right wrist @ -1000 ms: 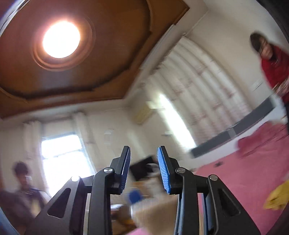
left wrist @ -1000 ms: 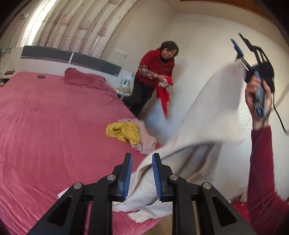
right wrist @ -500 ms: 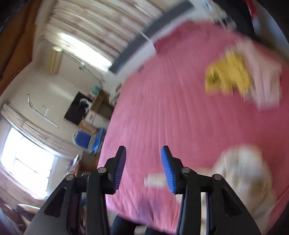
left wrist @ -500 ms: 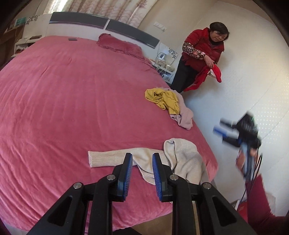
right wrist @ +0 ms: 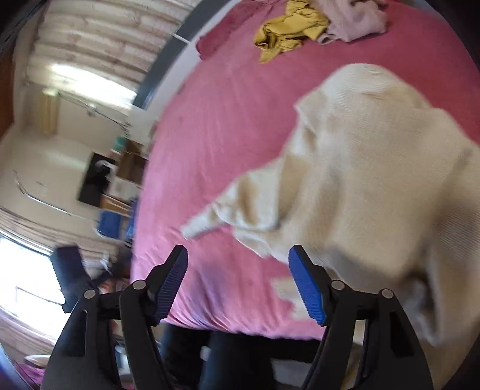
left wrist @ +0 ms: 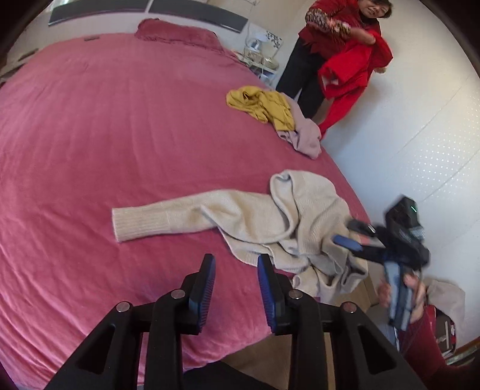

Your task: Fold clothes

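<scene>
The cream sweater (left wrist: 282, 222) lies crumpled near the edge of the pink bed (left wrist: 120, 135), one sleeve stretched out flat. Both the left claw (left wrist: 236, 288) and the right claw (right wrist: 238, 285) are opening with nothing between their pads. The bunched hem hangs over the edge, so its weight may drag the sweater off, and a grab into the heap could catch several layers.

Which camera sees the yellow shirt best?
The left wrist view: the yellow shirt shows whole and sharp there, crumpled on the pink bed against a pale pink garment. The right wrist view catches it only near the top edge, slightly blurred.
</scene>
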A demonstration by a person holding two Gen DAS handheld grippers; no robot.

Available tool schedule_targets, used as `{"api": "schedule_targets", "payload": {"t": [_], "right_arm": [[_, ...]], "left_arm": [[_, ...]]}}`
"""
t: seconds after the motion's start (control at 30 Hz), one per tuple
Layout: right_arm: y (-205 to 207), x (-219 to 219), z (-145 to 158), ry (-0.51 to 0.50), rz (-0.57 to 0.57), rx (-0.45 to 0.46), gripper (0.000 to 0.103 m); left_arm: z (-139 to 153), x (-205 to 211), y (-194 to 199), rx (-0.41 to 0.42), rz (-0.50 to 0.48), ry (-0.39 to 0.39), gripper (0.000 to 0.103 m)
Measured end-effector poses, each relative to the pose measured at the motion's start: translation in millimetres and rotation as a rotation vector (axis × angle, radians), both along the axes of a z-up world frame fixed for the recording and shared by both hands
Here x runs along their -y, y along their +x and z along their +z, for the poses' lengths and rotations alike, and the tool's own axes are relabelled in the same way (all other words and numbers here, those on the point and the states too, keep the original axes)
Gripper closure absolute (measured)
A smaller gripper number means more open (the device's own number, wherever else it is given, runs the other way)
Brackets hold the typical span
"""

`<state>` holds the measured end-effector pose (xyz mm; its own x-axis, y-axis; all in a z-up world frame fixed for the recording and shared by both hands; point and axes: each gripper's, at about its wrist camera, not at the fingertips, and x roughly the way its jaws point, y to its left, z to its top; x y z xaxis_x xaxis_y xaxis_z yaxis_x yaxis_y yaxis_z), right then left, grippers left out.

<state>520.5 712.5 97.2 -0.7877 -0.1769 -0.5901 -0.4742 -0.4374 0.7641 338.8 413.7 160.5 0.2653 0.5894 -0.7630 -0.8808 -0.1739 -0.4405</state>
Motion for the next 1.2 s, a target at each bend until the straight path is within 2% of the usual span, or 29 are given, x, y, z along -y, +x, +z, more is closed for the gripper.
{"api": "schedule_targets", "payload": {"t": [0.03,0.1,0.17,0.23,0.27,0.33,0.4,0.47,0.53,0.57,0.63,0.67,0.7,0.8,0.87,0.97,1.03,1.13,1.2], "right_arm": [[-5.3,-1.9,-18.1,-0.025,-0.017,0.004,0.024],[-25.9,-16.8,-35.9,-0.089,-0.053,0.045,0.023],[-39.0,-29.6,-59.0,-0.148,-0.135,0.156,0.023],[-49.0,-38.1,-83.6,-0.178,-0.189,0.243,0.023],[-51.8,-41.0,-93.1,-0.199,-0.229,0.24,0.022],[-64.2,-45.7,-101.4,-0.274,-0.222,0.098,0.02],[-88.6,-42.9,-88.8,-0.34,-0.122,-0.103,0.019],[-105.8,-39.9,-62.5,-0.373,-0.047,-0.303,0.019],[-117.0,-37.4,-29.6,-0.38,0.006,-0.48,0.019],[-114.5,-38.0,-19.1,-0.366,0.007,-0.49,0.019],[-93.9,-36.8,-8.6,-0.313,-0.022,-0.42,0.019],[-73.0,-34.1,-2.8,-0.256,-0.048,-0.369,0.019],[-47.6,-29.0,3.1,-0.197,-0.073,-0.329,0.018],[38.2,-11.4,12.6,-0.119,-0.131,-0.236,0.018],[93.8,-0.7,9.3,-0.092,-0.221,-0.168,0.018],[157.1,4.2,-8.2,-0.108,-0.346,-0.12,0.017],[173.5,-2.0,-26.4,-0.153,-0.41,-0.129,0.017],[165.7,-14.1,-50.9,-0.185,-0.453,-0.167,0.017],[156.5,-26.3,-67.9,-0.211,-0.456,-0.154,0.017]], "left_arm": [[3.7,-0.8,2.9,-0.03,-0.004,0.019,0.074],[15.0,-3.2,7.5,-0.075,-0.02,0.073,0.074],[25.0,-7.5,10.6,-0.093,-0.042,0.122,0.074],[28.6,-16.2,13.1,-0.105,-0.061,0.131,0.074],[27.9,-21.9,13.9,-0.102,-0.073,0.132,0.074],[27.1,-29.8,10.1,-0.055,-0.08,0.138,0.074],[32.3,-31.4,-1.0,0.022,-0.056,0.18,0.074],[42.7,-33.1,-11.5,0.037,-0.047,0.223,0.073],[52.9,-36.7,-20.9,0.009,-0.029,0.262,0.068],[54.2,-40.3,-23.9,0.012,-0.032,0.267,0.066],[50.9,-51.5,-27.4,0.051,-0.041,0.261,0.056],[46.3,-59.3,-24.1,0.06,-0.063,0.254,0.044],[41.5,-67.3,-20.5,0.069,-0.085,0.246,0.04],[20.6,-96.5,6.6,0.036,-0.157,0.202,0.04],[4.9,-115.0,29.1,0.026,-0.215,0.173,0.04],[-17.0,-140.7,59.5,-0.013,-0.283,0.142,0.039],[-34.7,-156.8,73.5,-0.03,-0.32,0.093,0.039],[-55.9,-174.9,87.2,-0.053,-0.361,0.024,0.038],[-65.8,-183.1,95.3,-0.074,-0.381,0.003,0.037]]}}
